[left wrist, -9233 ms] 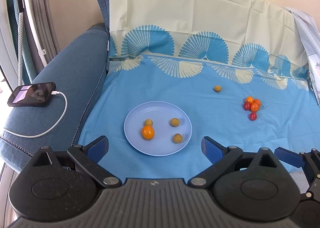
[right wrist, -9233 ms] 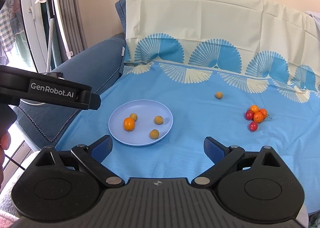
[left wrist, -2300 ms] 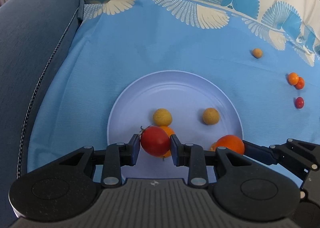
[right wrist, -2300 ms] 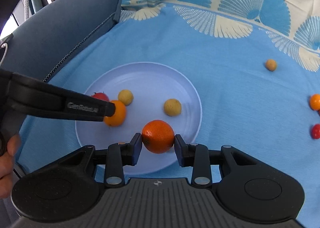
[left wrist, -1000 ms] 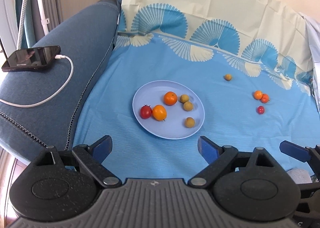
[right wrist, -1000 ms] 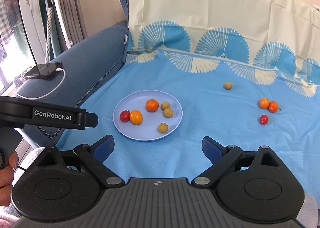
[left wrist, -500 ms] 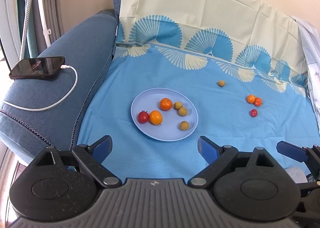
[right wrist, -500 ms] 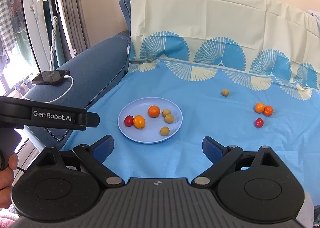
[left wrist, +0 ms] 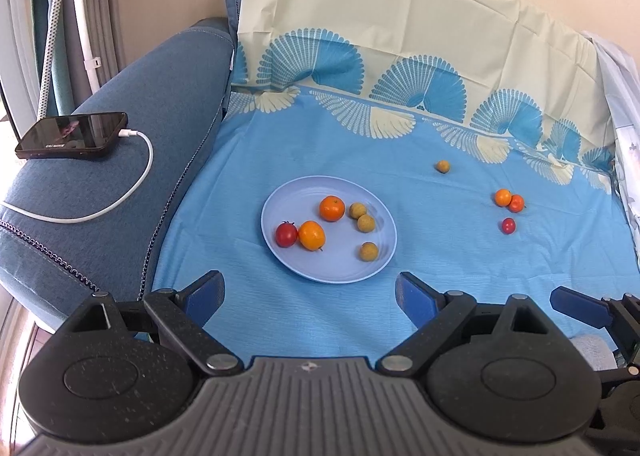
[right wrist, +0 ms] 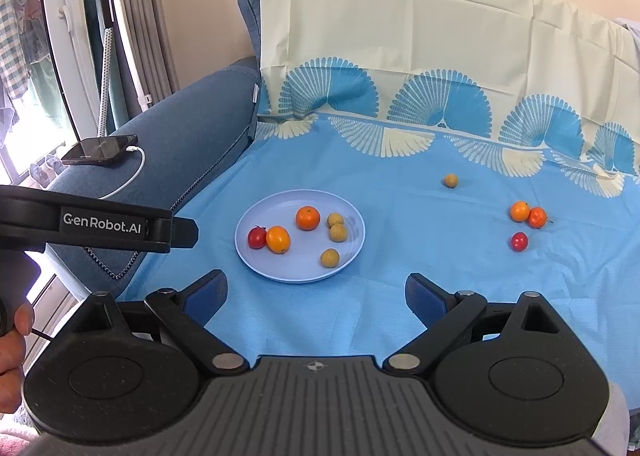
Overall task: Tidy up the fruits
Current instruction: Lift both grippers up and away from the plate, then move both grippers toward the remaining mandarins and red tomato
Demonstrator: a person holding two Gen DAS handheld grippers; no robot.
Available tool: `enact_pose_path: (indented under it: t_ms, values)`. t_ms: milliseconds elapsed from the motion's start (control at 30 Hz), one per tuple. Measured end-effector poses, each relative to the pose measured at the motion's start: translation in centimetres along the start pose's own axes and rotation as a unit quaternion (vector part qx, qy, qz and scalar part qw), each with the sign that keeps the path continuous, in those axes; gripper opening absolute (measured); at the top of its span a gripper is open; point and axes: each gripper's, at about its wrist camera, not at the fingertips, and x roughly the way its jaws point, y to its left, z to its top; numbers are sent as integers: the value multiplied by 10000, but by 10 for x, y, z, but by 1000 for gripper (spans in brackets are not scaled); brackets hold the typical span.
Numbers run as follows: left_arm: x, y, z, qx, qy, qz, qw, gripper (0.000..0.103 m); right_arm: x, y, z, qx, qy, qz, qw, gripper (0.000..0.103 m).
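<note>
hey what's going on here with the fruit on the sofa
A person holds a two-finger gripper in each hand and is gathering small fruits onto a pale blue plate on a blue cloth. Six pieces sit on the plate now. Four are left on the cloth: a lone yellowish fruit, two orange fruits touching, and a red tomato. The left gripper and right gripper are both open and empty, held back from the plate.

Lighting: bright, even daylight, entering from the window at far left (blown out white there). Shadows: soft, short, beneath the fruit on the round pale-blue plastic plate. Glare: faint sheen on the black glossy phone screen. Focus: sharp throughout. Distortion: strong fisheye bending at edges, dark vignetted corners.
</note>
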Motion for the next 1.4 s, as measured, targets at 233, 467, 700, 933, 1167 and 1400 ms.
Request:
enact_pose_path:
  t_ms: [233,467,700,933,1167,1400]
  values:
    - [7,2,1,1,58,-8,10000,95,7,0,1,31,77,-20,10000,96]
    - [13,3,5,-8,92,-3,10000,95,13,0,0,44,137,-27,9999,96]
    - [19,-1,9,51,117,29,9999,95,21,-6,0,101,188,-47,9998,96]
    - [29,-6,15,69,187,24,9998,95,27,-15,1,175,211,-93,9996,96]
    - [39,-17,24,134,224,-58,9996,95,33,-32,4,298,224,-232,9990,96]
    - [49,-33,34,213,235,-126,9994,95,41,-48,11,407,216,-362,9983,96]
